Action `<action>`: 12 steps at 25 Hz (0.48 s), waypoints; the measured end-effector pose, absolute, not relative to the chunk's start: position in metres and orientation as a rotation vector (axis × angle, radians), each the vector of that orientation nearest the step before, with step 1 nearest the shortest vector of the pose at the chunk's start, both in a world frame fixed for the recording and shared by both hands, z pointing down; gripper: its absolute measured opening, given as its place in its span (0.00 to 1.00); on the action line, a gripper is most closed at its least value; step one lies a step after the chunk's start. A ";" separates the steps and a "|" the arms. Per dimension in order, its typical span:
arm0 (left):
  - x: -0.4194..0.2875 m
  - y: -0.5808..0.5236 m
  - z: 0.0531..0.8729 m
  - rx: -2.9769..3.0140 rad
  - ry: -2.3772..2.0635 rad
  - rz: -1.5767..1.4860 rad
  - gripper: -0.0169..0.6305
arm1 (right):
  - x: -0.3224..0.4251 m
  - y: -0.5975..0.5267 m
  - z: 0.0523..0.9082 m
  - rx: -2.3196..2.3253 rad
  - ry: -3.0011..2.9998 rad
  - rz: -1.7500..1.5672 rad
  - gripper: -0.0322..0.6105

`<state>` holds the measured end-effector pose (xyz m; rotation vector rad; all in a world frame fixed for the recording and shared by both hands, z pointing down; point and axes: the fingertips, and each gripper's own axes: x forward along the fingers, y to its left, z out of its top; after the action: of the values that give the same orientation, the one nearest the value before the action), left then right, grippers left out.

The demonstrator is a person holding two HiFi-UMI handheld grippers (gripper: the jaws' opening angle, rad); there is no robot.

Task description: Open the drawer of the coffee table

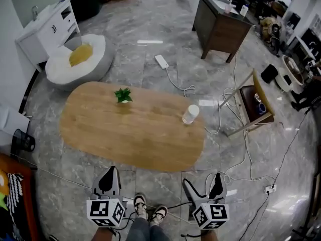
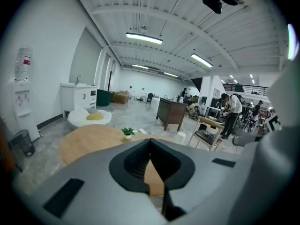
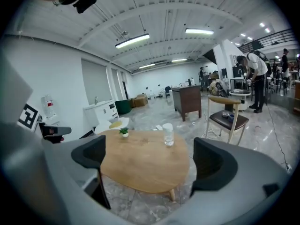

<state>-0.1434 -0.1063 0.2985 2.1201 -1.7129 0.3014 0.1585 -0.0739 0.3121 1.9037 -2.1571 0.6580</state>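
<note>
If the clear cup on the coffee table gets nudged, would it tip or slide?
The clear cup stands upright and is taller than wide, so a sideways knock would probably tip it rather than slide it. It looks see-through, glass or plastic, so it is perhaps fragile. It stands near the far edge of the coffee table, so a tip might send it off.

light: bright ceiling strips point(image 3: 132, 40) | glare: sheen on floor point(image 1: 150, 41) | edges: fisheye vignette | focus: near claws soft
</note>
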 end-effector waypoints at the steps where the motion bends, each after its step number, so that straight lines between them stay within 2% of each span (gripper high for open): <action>1: -0.141 -0.106 0.315 2.118 -1.704 0.312 0.02 | 0.157 -0.071 0.329 1.896 -2.155 0.674 0.96; 12: -0.119 -0.103 0.468 2.109 -1.588 0.421 0.02 | 0.145 -0.041 0.492 1.806 -2.090 0.811 0.96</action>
<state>-0.1186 -0.1027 0.4682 2.1085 -1.5883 0.4210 0.1449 -0.0407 0.4923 1.8060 -2.0899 0.8106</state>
